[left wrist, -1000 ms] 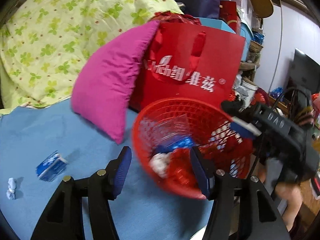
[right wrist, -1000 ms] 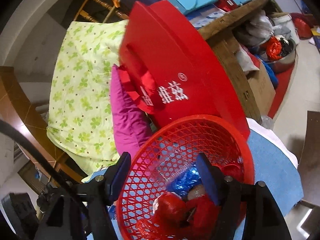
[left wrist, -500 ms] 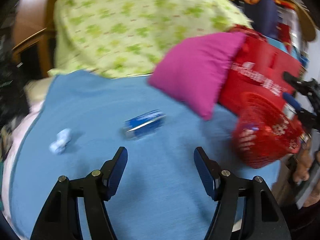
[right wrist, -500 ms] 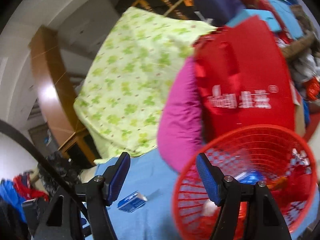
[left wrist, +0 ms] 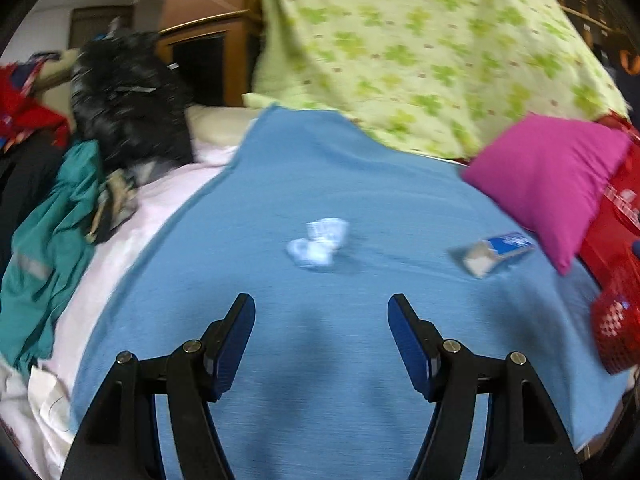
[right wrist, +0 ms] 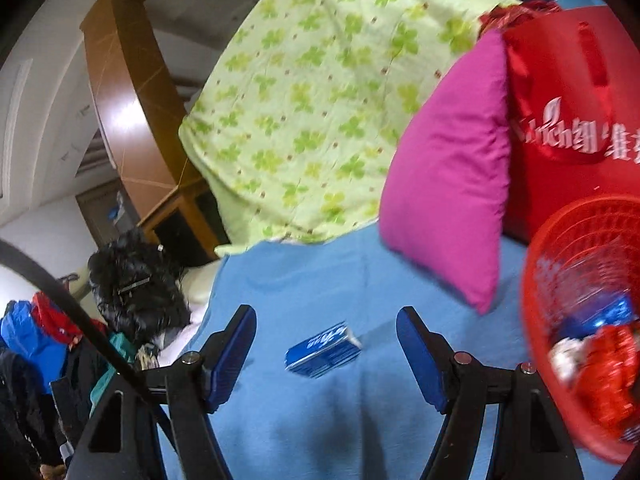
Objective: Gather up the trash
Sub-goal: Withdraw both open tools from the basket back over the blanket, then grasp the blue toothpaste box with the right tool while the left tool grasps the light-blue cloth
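Observation:
A crumpled white tissue (left wrist: 318,243) lies on the blue blanket (left wrist: 320,360), just ahead of my open, empty left gripper (left wrist: 321,316). A small blue carton (left wrist: 494,252) lies to its right, beside the pink pillow. In the right wrist view the same blue carton (right wrist: 322,349) lies on the blanket between and just ahead of the fingers of my open, empty right gripper (right wrist: 326,328). The red mesh basket (right wrist: 568,240) holds several wrappers at the right edge; it also shows at the far right of the left wrist view (left wrist: 618,320).
A pink pillow (right wrist: 448,184) leans on a red paper bag (right wrist: 576,92). A green clover quilt (left wrist: 420,48) is piled behind. Dark and teal clothes (left wrist: 52,216) lie heaped at the left of the bed.
Both grippers have swung left, away from the basket. The tissue now sits ahead of the left gripper and the blue carton ahead of the right gripper. Both stay open.

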